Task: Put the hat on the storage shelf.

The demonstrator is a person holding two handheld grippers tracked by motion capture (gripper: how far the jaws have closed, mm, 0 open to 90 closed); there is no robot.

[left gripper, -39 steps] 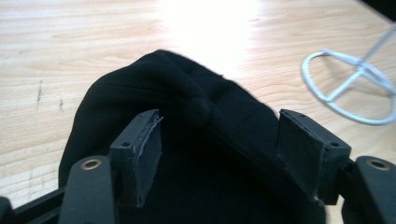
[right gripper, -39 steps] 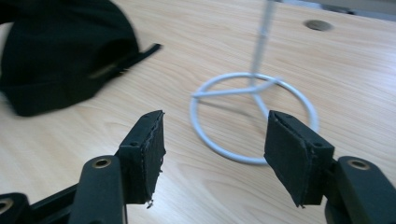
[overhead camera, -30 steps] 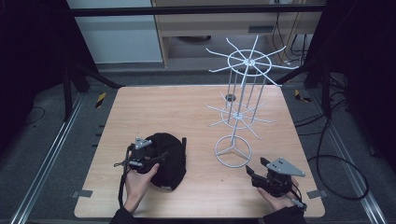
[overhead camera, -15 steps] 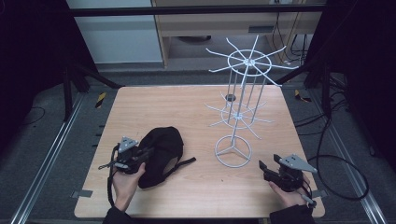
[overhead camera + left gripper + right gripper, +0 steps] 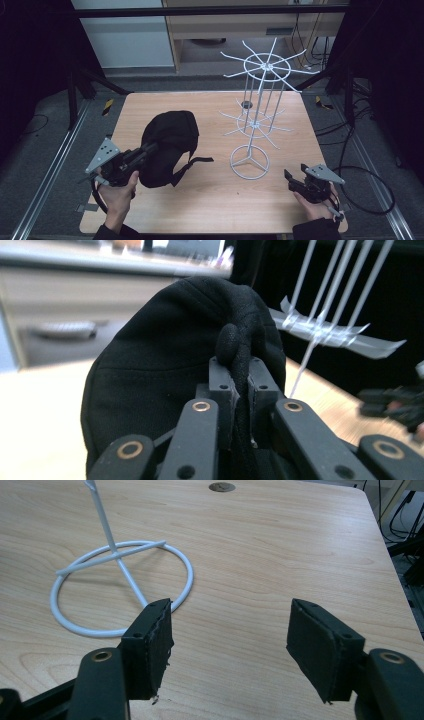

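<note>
A black cap [image 5: 170, 145] hangs lifted above the left part of the wooden table [image 5: 210, 205], its strap [image 5: 192, 164] dangling to the right. My left gripper [image 5: 145, 150] is shut on the cap's edge; in the left gripper view the black fabric [image 5: 175, 355] is pinched between the two jaws of my left gripper [image 5: 239, 382]. A white wire display rack [image 5: 257, 95] with radial hooks stands right of centre on a ring base [image 5: 249, 162]. My right gripper [image 5: 292, 179] rests open low over the table's front right corner, with nothing between its fingers [image 5: 150, 640] in the right gripper view.
The rack's ring base [image 5: 120, 590] lies just ahead and left of my right gripper [image 5: 230, 640]. A small round hole [image 5: 222, 486] sits near the table's far edge. Cabinets and cables lie beyond the table. Bare wood spans the front middle.
My left gripper has raised the cap off the table and carried it up and to the right. The right gripper has drawn back a little toward the front right corner.
</note>
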